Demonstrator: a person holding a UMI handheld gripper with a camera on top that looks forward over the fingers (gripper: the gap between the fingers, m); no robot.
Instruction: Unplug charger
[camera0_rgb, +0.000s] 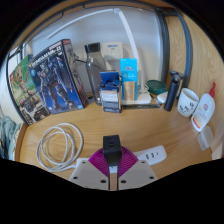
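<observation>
Fingers (112, 160) clenched on black charger (112, 145); white power strip (150, 155) just beside.

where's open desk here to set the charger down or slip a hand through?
Bare wood lies mid-desk, bordered by the coiled white cable, the power strip and the back row of boxes. Crowded: back edge, from the model-kit box to the mug. The claw is shut on the black charger.

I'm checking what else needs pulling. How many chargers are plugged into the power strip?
1. A black charger sits in the white power strip, right between the fingers of the gripper. The fingers hide part of the strip, so another could be unseen.
</observation>
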